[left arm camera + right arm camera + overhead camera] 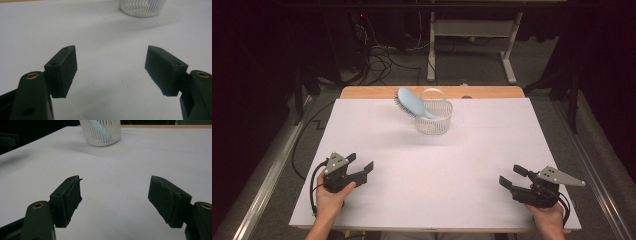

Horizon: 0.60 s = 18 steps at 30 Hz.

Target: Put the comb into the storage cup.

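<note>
A light blue hairbrush (413, 103) stands tilted in a white slatted basket (434, 119) at the far middle of the white table sheet; its head leans out over the basket's left rim. The basket (142, 7) lies ahead of my left gripper, and the basket (103, 132) with the brush handle (100, 130) inside it lies ahead of my right gripper. My left gripper (360, 161) rests near the front left, open, with nothing between its jaws (111, 67). My right gripper (511, 176) rests near the front right, open and holding nothing (115, 200).
A white sheet (437, 165) covers the wooden table (362, 92), whose far edge shows bare. Beyond the table stand a desk frame (472, 40) and loose cables (382, 60) on the floor. A metal rail (267, 185) runs along the left side.
</note>
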Each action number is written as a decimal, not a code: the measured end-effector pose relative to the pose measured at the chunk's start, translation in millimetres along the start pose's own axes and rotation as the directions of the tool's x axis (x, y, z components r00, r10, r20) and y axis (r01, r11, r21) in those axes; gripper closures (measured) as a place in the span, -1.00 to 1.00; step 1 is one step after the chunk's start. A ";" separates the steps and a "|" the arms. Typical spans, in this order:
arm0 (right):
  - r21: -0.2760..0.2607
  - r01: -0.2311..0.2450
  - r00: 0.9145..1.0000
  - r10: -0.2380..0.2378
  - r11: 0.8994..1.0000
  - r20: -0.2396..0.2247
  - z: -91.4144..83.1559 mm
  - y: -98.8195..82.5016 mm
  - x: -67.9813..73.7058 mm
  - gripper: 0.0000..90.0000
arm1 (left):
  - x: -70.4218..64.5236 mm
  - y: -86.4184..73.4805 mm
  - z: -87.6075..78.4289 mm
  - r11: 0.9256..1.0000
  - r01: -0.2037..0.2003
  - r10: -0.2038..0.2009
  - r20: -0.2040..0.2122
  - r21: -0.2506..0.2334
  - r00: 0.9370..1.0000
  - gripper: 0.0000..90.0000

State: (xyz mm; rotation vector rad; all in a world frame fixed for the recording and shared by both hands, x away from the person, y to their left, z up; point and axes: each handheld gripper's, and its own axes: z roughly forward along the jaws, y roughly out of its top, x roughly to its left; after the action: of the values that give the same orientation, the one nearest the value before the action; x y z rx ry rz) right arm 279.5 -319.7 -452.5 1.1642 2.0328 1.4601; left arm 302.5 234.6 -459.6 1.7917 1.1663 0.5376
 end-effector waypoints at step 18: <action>-0.001 -0.003 1.000 0.003 1.000 0.004 -0.3 -0.1 -0.5 -0.40 | 0.8 -9.1 -0.3 1.000 0.009 -0.009 -0.006 0.010 1.000 -0.40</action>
State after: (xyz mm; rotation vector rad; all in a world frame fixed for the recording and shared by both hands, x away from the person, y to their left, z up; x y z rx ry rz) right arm 279.5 -320.4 -452.5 1.1694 2.0278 1.4592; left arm 298.2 236.7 -467.4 1.7935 1.1828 0.5334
